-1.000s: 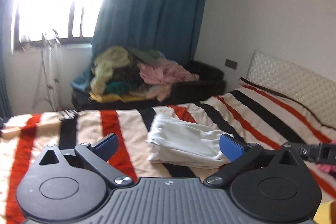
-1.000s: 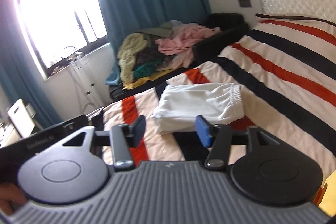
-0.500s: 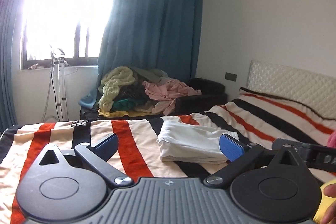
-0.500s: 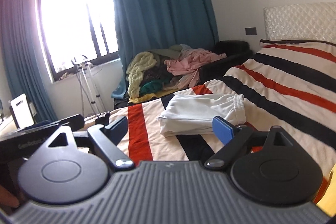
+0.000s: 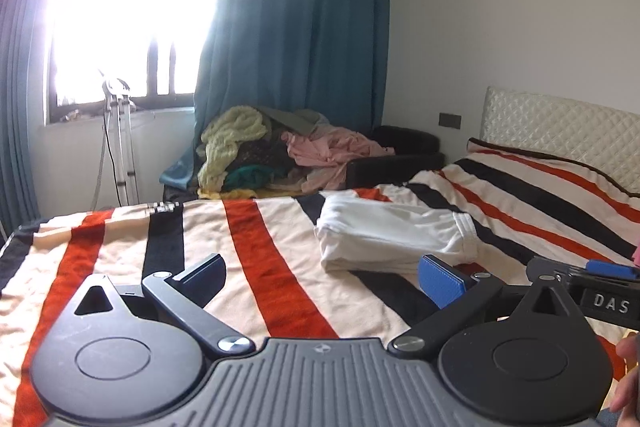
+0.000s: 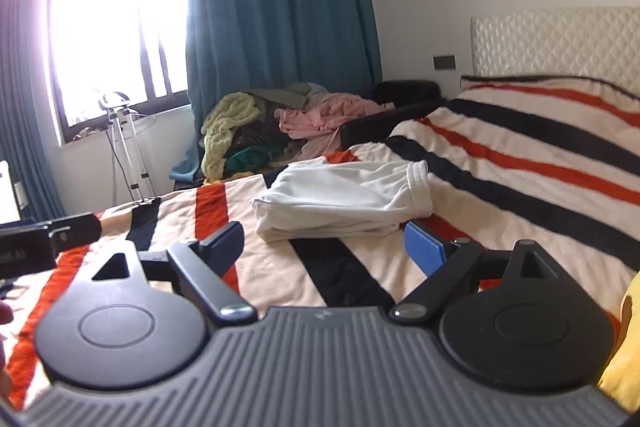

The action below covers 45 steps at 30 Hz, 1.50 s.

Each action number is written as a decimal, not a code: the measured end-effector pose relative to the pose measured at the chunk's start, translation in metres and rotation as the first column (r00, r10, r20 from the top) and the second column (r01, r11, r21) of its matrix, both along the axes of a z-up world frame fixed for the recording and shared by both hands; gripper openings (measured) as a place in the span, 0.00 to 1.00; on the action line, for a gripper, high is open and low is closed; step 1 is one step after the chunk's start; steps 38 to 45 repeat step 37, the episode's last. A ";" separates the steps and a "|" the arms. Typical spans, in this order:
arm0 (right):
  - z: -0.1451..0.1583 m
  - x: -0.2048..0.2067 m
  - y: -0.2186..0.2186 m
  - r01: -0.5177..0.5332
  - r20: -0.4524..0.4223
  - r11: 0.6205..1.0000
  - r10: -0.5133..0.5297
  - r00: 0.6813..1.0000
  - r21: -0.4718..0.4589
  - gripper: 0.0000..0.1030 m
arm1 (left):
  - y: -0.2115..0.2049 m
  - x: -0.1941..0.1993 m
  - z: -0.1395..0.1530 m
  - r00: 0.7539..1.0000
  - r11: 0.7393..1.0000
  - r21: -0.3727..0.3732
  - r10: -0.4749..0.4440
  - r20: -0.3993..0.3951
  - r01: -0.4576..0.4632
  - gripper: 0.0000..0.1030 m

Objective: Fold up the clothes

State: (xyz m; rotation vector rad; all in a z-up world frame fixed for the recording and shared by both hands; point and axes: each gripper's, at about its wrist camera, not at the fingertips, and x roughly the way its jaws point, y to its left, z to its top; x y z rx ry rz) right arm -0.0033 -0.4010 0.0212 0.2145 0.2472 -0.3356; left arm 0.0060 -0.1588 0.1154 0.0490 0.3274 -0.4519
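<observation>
A folded white garment (image 5: pixel 394 233) (image 6: pixel 344 203) lies on the striped bedspread (image 5: pixel 256 247) (image 6: pixel 520 163). My left gripper (image 5: pixel 322 277) stands open low over the bed, short of the garment and a little to its left, with nothing between its fingers. My right gripper (image 6: pixel 324 247) is open too, its empty jaws just in front of the garment's near edge. In the left wrist view the right gripper's tip (image 5: pixel 592 273) shows at the right edge. A yellow cloth (image 6: pixel 624 347) peeks in at the lower right of the right wrist view.
A heap of unfolded clothes (image 5: pixel 280 151) (image 6: pixel 280 127) sits on a dark sofa (image 5: pixel 404 155) behind the bed, under teal curtains (image 5: pixel 296 27). A white stand (image 5: pixel 120 139) is by the window. The quilted headboard (image 5: pixel 560 127) is at right. A hand (image 5: pixel 628 383) shows at the lower right.
Both grippers have sunk toward the bed, and the views now look more level across it. The right gripper's jaws spread wider than a second ago.
</observation>
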 end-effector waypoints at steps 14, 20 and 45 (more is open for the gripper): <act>-0.010 0.007 0.015 -0.012 -0.005 0.998 0.012 1.000 -0.055 0.86 | 0.006 0.007 -0.014 1.000 1.000 0.014 0.020 -0.001 -0.020 1.00; -0.011 0.010 0.017 -0.017 -0.014 0.998 0.016 1.000 -0.058 0.86 | 0.007 0.002 -0.013 1.000 1.000 0.010 0.016 0.001 -0.016 1.00; -0.012 0.013 0.012 -0.017 -0.041 1.000 0.017 0.999 0.000 0.86 | 0.017 0.000 -0.014 0.999 0.999 -0.004 0.033 -0.012 -0.033 1.00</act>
